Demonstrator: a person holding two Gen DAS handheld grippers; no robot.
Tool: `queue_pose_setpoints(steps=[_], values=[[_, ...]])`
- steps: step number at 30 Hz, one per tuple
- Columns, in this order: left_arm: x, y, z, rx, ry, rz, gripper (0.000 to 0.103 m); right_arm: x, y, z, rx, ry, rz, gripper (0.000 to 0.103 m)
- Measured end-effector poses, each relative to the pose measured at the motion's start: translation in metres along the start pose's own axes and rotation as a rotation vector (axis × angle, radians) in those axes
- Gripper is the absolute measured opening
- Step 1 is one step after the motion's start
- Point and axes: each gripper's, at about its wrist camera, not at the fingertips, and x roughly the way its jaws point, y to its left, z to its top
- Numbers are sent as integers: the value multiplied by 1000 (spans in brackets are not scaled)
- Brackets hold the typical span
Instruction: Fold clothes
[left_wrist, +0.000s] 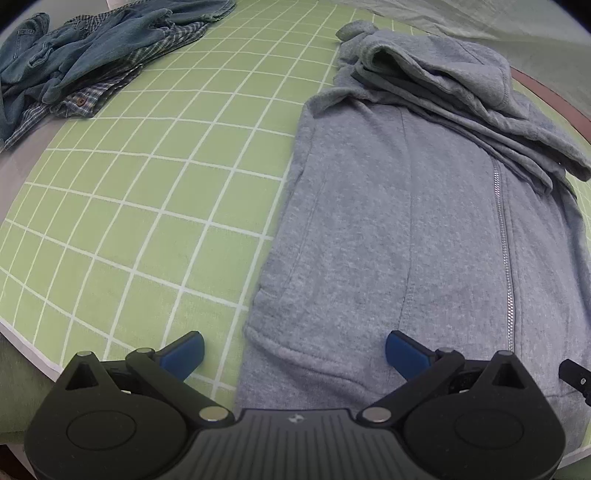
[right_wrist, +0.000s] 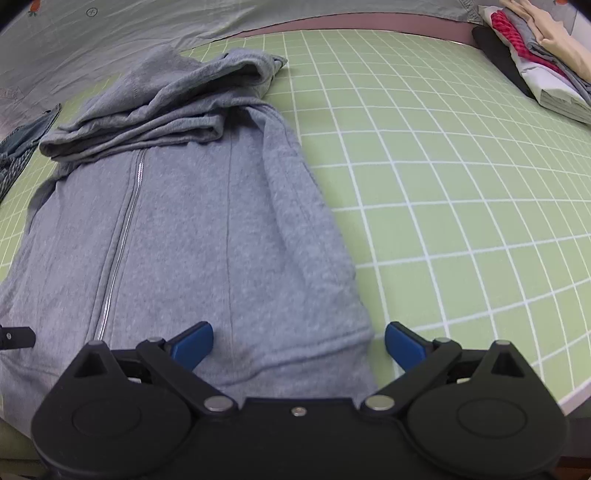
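Observation:
A grey zip hoodie (left_wrist: 399, 221) lies flat on the green grid mat (left_wrist: 147, 184), zipper up, with its sleeves and hood bunched at the far end. My left gripper (left_wrist: 294, 350) is open and straddles the hoodie's near left hem corner. In the right wrist view the same hoodie (right_wrist: 192, 229) fills the left half, and my right gripper (right_wrist: 299, 345) is open over its near right hem corner. Neither gripper holds cloth.
A heap of denim and plaid clothes (left_wrist: 81, 62) lies at the mat's far left. Folded clothes are stacked (right_wrist: 535, 62) at the far right. A pale sheet (right_wrist: 147, 33) lies beyond the green mat (right_wrist: 443, 184). The mat's near edge is close under both grippers.

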Motion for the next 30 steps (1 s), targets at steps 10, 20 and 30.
queue_pose_setpoints(steps=[10,20,30], values=[[-16,-9,-4,98,-44,-82,44,-16,5,-2,-48,-16,175,18],[-63,-14,36,11,-208,-245,15,-48,1,40,64,-141,385,11],[-101,-4,143,-198,-428,-382,15,-65,-1,141,142,-367,461,11]])
